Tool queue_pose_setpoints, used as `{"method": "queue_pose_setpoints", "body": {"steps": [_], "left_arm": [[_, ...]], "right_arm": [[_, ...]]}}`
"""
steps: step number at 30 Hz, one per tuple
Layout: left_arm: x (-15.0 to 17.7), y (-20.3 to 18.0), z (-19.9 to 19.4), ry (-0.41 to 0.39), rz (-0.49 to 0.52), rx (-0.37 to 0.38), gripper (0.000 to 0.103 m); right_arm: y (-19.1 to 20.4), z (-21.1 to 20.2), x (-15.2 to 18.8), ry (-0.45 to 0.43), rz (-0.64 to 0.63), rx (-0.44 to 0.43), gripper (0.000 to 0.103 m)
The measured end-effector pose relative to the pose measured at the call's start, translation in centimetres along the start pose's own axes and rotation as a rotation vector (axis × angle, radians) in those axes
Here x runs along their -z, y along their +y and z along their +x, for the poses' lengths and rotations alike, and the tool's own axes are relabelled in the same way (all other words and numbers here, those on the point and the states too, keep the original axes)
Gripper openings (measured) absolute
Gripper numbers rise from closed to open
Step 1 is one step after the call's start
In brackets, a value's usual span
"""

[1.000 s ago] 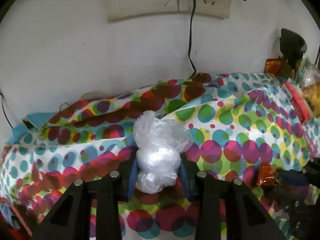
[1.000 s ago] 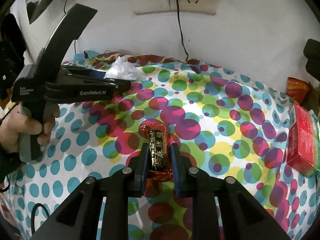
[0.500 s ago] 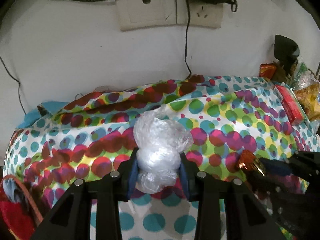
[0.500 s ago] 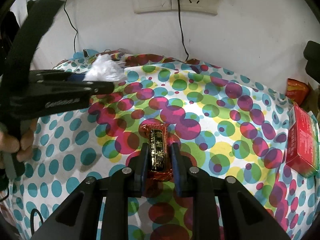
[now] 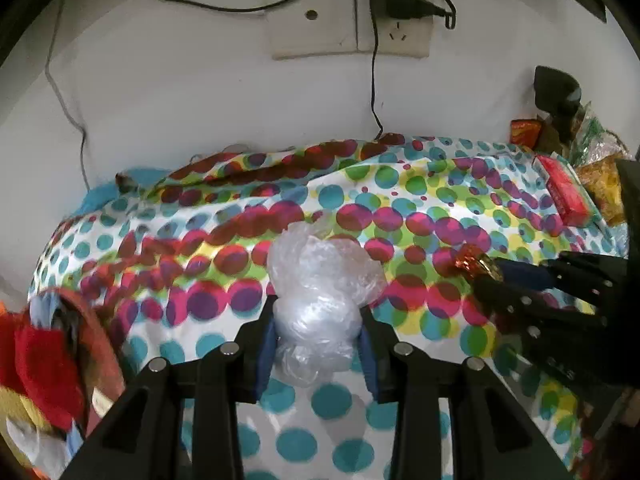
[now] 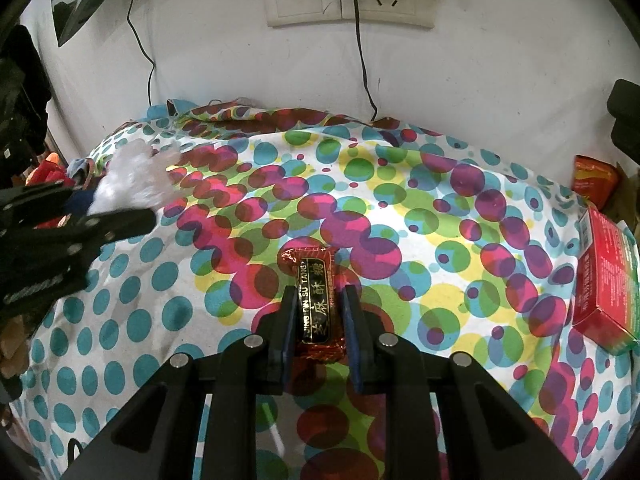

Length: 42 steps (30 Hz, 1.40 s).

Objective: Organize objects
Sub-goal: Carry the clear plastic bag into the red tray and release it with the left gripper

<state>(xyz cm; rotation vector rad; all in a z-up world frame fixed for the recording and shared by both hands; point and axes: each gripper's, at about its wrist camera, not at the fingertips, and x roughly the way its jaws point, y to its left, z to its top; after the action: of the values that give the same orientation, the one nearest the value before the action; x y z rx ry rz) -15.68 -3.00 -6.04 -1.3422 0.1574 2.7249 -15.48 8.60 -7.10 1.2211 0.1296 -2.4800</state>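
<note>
A crumpled clear plastic bag (image 5: 320,300) is pinched between the blue pads of my left gripper (image 5: 318,328), which is shut on it above the polka-dot cloth (image 5: 400,200). In the right wrist view the same plastic bag (image 6: 132,184) shows at the left, at the tip of the left gripper (image 6: 120,220). My right gripper (image 6: 318,316) is shut on a red candy bar (image 6: 318,300) in a black and gold wrapper. The candy bar (image 5: 476,262) also pokes out of the right gripper (image 5: 496,276) at the right of the left wrist view.
A red box (image 6: 604,280) lies at the cloth's right edge, with an orange packet (image 6: 592,178) behind it. Snack bags (image 5: 600,184) pile up at the far right. A red and yellow soft thing (image 5: 36,368) sits at the near left. A cable (image 6: 364,64) hangs from the wall socket (image 6: 384,0).
My left gripper has drawn back toward the near left with the plastic bag, bringing the red soft thing into its view. The right gripper with the candy bar has stayed still.
</note>
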Motion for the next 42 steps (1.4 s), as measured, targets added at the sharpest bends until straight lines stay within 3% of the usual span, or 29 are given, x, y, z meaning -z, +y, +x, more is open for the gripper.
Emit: {"method": "queue_pose_setpoints", "body": {"steps": [7,15,23,28,36,42], "left_arm": [[1.6,-0.5,-3.3,-0.039,0.028,-0.027,0.036],[3.7,1.5,-7.1,-0.061,-0.038,-0.045,0.036],[6.0,6.6,-11.7,-0.086,-0.128,-0.088,0.036],[7.2,11.4,-14.0,-0.098,-0.193,-0.164,0.036],[8.5,18.8,-15.4,-0.107,-0.275,-0.285,0.036],[8.8,23.4,-15.1,-0.099,-0.337,-0.330,0.036]], "right_arm": [[0.1,-0.1,0.0,0.000,-0.004,0.006,0.021],[0.2,-0.1,-0.1,0.001,-0.007,0.013,0.021],[0.5,0.0,-0.1,0.002,-0.021,0.029,0.022],[0.7,-0.1,-0.1,0.003,-0.030,0.041,0.022],[1.0,0.0,-0.1,0.004,-0.036,0.052,0.022],[1.1,0.0,0.0,0.004,-0.041,0.061,0.022]]}}
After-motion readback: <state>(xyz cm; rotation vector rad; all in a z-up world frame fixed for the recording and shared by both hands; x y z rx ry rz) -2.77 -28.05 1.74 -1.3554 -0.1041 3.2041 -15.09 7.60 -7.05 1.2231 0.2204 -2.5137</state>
